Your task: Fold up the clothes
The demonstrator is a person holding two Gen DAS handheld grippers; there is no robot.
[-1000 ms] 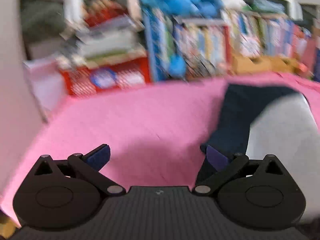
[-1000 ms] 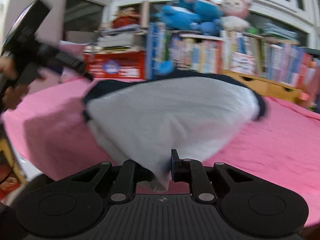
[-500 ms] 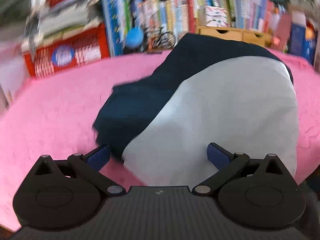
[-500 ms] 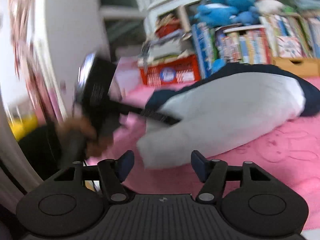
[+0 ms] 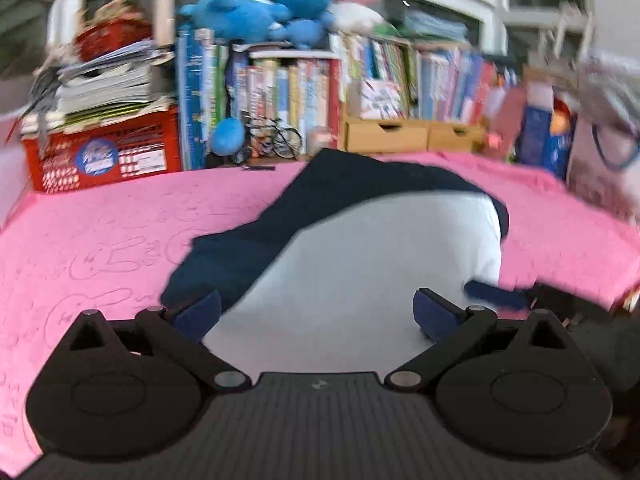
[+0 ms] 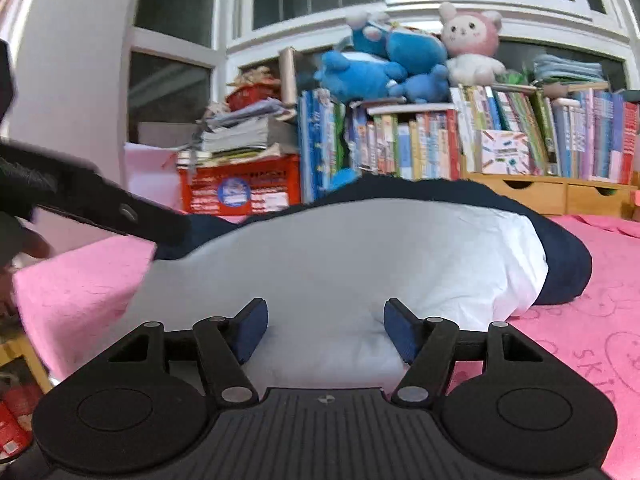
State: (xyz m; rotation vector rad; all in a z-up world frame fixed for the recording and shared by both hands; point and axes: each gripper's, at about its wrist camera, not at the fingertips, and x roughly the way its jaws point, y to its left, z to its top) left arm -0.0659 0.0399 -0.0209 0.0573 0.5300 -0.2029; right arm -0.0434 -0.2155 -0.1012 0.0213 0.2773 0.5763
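A white garment with navy sleeves and trim [image 5: 360, 264] lies in a loose heap on the pink cloth-covered table [image 5: 100, 240]. My left gripper [image 5: 316, 312] is open and empty over the garment's near edge, one finger over the navy part, the other over the white. My right gripper [image 6: 324, 328] is open and empty, its jaws on either side of a white bulge of the same garment [image 6: 340, 264]. The right gripper's finger shows in the left wrist view [image 5: 496, 296]; the left gripper shows as a dark bar in the right wrist view [image 6: 112, 208].
Behind the table stand rows of books [image 6: 500, 136], a red crate with stacked papers [image 6: 240, 188], wooden drawers [image 6: 560, 196] and plush toys [image 6: 400, 60] on top. The table's left edge [image 6: 36, 320] drops off near the left gripper.
My right gripper let go of the white fabric and opened; the garment dropped flat onto the table. Both grippers swung back to face the garment's near edge.
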